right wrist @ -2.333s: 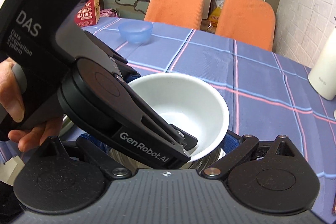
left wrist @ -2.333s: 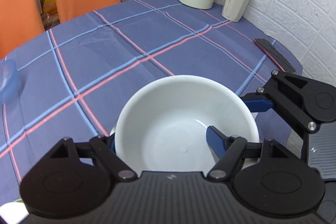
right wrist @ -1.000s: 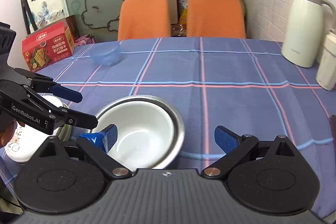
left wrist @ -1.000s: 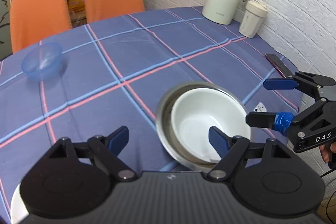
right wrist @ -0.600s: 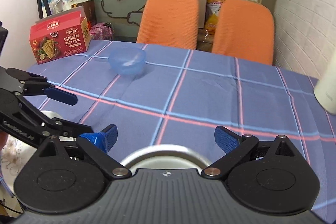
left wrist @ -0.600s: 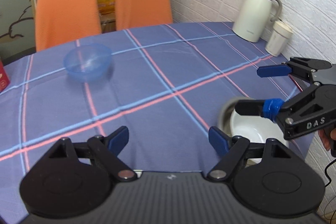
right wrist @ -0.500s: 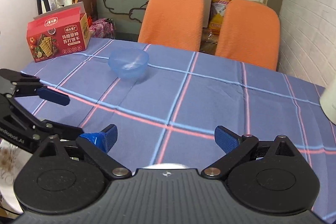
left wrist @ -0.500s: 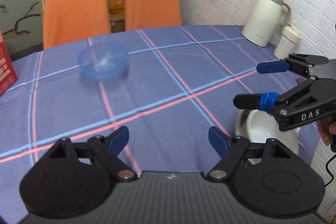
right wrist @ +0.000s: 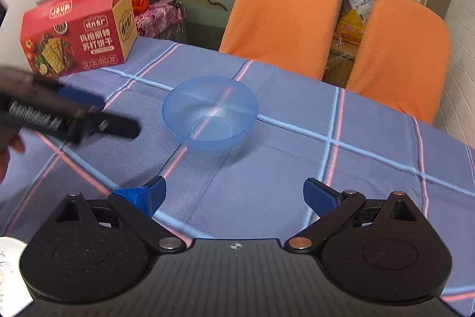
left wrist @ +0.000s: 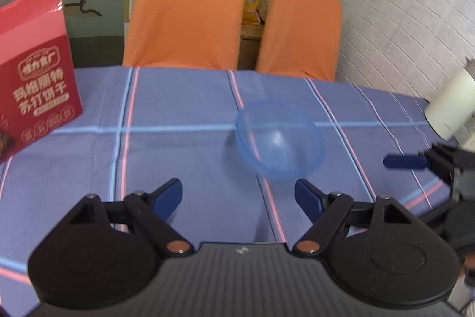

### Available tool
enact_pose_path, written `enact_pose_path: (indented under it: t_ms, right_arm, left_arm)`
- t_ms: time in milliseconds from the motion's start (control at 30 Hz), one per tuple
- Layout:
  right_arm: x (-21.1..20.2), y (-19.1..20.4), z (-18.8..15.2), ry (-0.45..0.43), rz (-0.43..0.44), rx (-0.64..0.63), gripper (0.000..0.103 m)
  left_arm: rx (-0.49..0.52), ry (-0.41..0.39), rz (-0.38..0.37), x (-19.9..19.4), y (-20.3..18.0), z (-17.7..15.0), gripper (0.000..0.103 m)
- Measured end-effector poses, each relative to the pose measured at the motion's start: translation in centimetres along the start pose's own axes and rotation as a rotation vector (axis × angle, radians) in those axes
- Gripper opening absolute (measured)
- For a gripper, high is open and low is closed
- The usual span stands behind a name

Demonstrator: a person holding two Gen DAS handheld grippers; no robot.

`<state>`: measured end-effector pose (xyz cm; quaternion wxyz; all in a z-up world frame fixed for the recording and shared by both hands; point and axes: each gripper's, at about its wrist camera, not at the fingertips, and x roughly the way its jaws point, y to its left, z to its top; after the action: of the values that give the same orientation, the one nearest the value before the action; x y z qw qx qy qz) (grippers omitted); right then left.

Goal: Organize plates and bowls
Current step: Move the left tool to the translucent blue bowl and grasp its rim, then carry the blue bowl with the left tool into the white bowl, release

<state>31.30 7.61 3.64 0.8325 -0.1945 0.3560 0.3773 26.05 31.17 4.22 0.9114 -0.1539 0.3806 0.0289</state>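
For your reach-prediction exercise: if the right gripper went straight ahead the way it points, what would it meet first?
Probably the blue bowl: it sits on the tablecloth ahead of the open right gripper, slightly left of centre. Depth is unclear.

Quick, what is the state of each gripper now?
Left gripper: open, holding nothing.
Right gripper: open, holding nothing.

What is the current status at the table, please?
Left tool and right tool open, empty. Blue bowl upright on the tablecloth, ahead of both, untouched. Nothing blocks the approach; red box well aside.
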Motion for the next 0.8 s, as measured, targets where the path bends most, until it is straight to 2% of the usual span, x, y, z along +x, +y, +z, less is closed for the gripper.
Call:
enact_pose_path:
  t_ms: [200, 333, 433, 467, 500, 533, 567, 600, 733, 800]
  right_arm:
    - [3.3, -0.2, 1.7, 0.033, -0.016, -0.006, 0.087]
    - [5.1, -0.1, 2.1, 0.045, -0.019, -0.014, 0.087]
    - [6.1, -0.1, 2.0, 0.043, -0.007, -0.003, 0.087]
    - [6.4, 0.0, 1.9, 0.045, 0.003, 0.002, 0.087]
    - [6.6, 0.0, 1.8, 0.042, 0.016, 0.007, 0.086]
    - [6.7, 0.1, 1.7, 0.028, 0.034, 0.018, 0.086]
    - [6.7, 0.1, 1.7, 0.025, 0.045, 0.023, 0.085]
    - [6.6, 0.3, 1.7, 0.015, 0.047, 0.023, 0.085]
    - [6.0, 1.3, 2.0, -0.021, 0.078, 0.004, 0.084]
    - [5.4, 1.9, 2.1, -0.037, 0.082, -0.01, 0.085]
  left_arm:
    - [-0.017, 0.048, -0.046, 5.6, -1.5, 3.4, 0.08]
    - [-0.011, 0.075, -0.034, 8.7, -2.1, 4.3, 0.08]
    - [-0.009, 0.072, -0.066, 9.6, -1.8, 4.5, 0.079]
    - [-0.005, 0.072, -0.076, 9.7, -1.7, 4.4, 0.077]
    - [0.007, 0.077, -0.09, 9.8, -1.7, 4.4, 0.07]
    - [0.023, 0.083, -0.11, 9.6, -1.8, 4.4, 0.048]
    - [0.044, 0.085, -0.114, 9.5, -2.0, 4.2, 0.038]
    - [0.06, 0.091, -0.114, 9.4, -2.1, 4.2, 0.033]
    - [0.051, 0.106, -0.136, 9.0, -2.0, 3.9, 0.031]
    - [0.058, 0.106, -0.121, 8.5, -2.3, 3.7, 0.031]
